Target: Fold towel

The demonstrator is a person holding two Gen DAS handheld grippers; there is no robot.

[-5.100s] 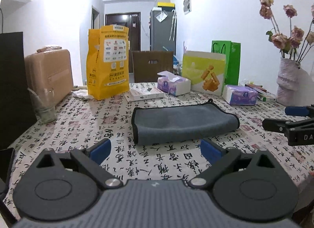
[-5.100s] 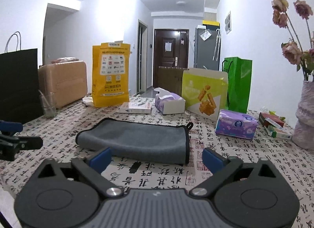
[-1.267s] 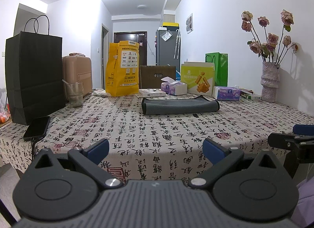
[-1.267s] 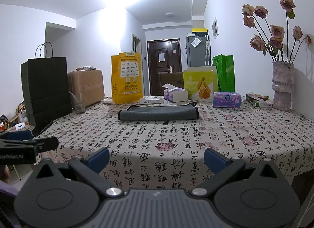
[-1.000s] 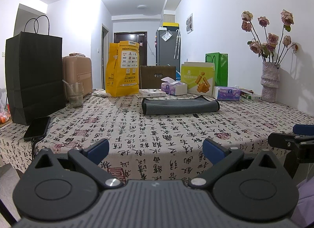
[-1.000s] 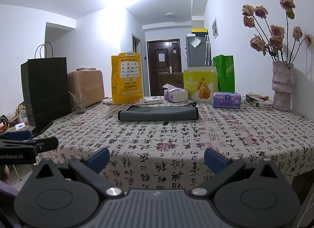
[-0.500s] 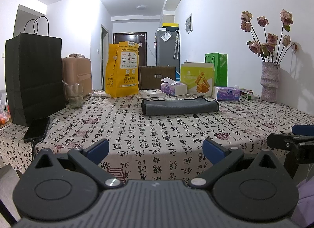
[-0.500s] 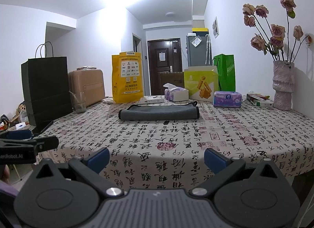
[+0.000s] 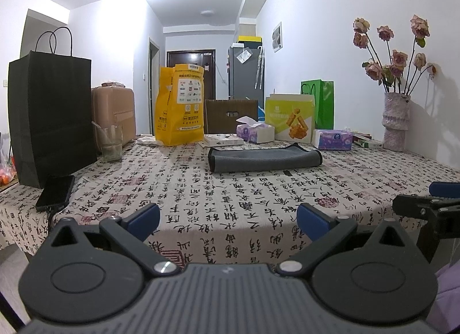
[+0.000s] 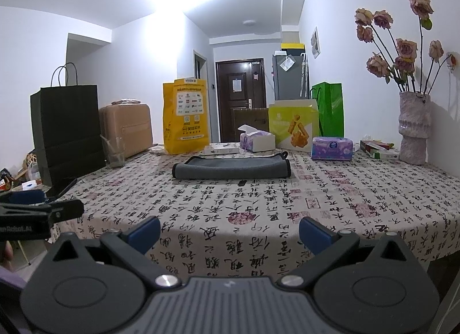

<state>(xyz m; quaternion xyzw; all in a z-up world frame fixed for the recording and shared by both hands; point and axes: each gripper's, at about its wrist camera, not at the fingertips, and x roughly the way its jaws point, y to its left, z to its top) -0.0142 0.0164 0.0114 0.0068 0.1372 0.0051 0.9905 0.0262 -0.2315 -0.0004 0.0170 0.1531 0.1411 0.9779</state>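
Note:
A grey towel (image 9: pixel 263 157) with black trim lies folded into a long strip on the patterned tablecloth (image 9: pixel 230 199), far from both grippers; it also shows in the right wrist view (image 10: pixel 231 168). My left gripper (image 9: pixel 228 217) is open and empty, held back at the near table edge. My right gripper (image 10: pixel 230 229) is open and empty, also at the near edge. Each gripper's fingers show at the side of the other's view, the right one (image 9: pixel 422 204) and the left one (image 10: pixel 43 213).
A black paper bag (image 9: pixel 49 115), a phone (image 9: pixel 56 193) and a glass (image 9: pixel 109 143) stand at the left. A yellow bag (image 9: pixel 179 108), tissue boxes (image 9: pixel 254 133), a snack box (image 9: pixel 289 121) and a flower vase (image 9: pixel 395 121) line the back and right.
Since five seconds ago both grippers have drawn back from the folded towel to the near table edge. Over the last second almost nothing has moved.

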